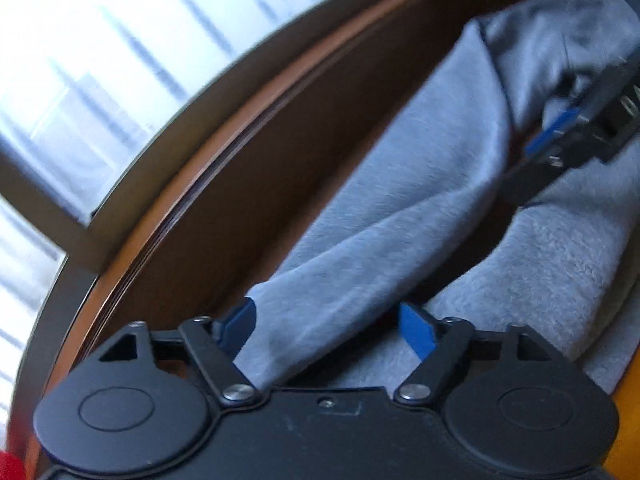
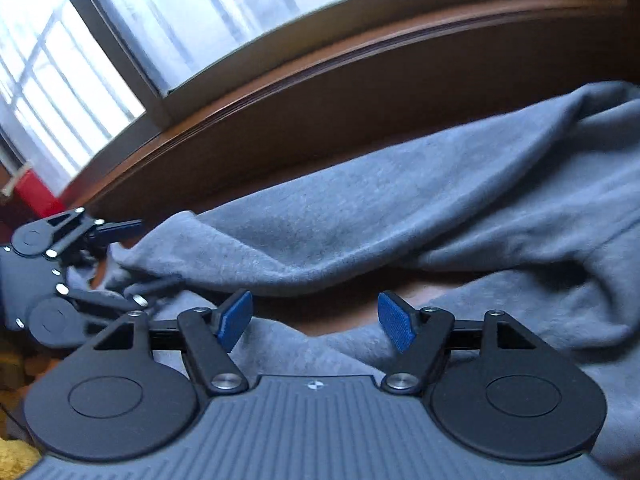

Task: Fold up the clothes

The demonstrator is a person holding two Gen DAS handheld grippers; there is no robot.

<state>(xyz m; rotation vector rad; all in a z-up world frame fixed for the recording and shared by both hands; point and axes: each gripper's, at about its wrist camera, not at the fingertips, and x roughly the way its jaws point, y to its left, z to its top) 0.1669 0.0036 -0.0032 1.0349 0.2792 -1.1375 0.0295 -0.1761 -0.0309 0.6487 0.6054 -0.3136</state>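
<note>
A grey fleece garment (image 1: pixel 400 208) lies crumpled on a brown wooden table (image 1: pixel 260 184). In the left wrist view a long fold of it runs between the blue pads (image 1: pixel 416 332) of my left gripper (image 1: pixel 326 328), whose jaws stand wide apart without pinching the cloth. My right gripper (image 1: pixel 540 156) shows at the far right, down on the cloth. In the right wrist view my right gripper (image 2: pixel 316 322) is open just over the garment (image 2: pixel 360 208), with a thick roll of cloth beyond its pads. My left gripper (image 2: pixel 126 262) sits at the left edge, open around a cloth end.
The table's curved far edge (image 2: pixel 320 92) runs below a bright window (image 2: pixel 240 12) with a dark frame. A red object (image 2: pixel 36 192) stands at the left by the window. Something yellow (image 2: pixel 16 456) lies at the lower left, beside the table.
</note>
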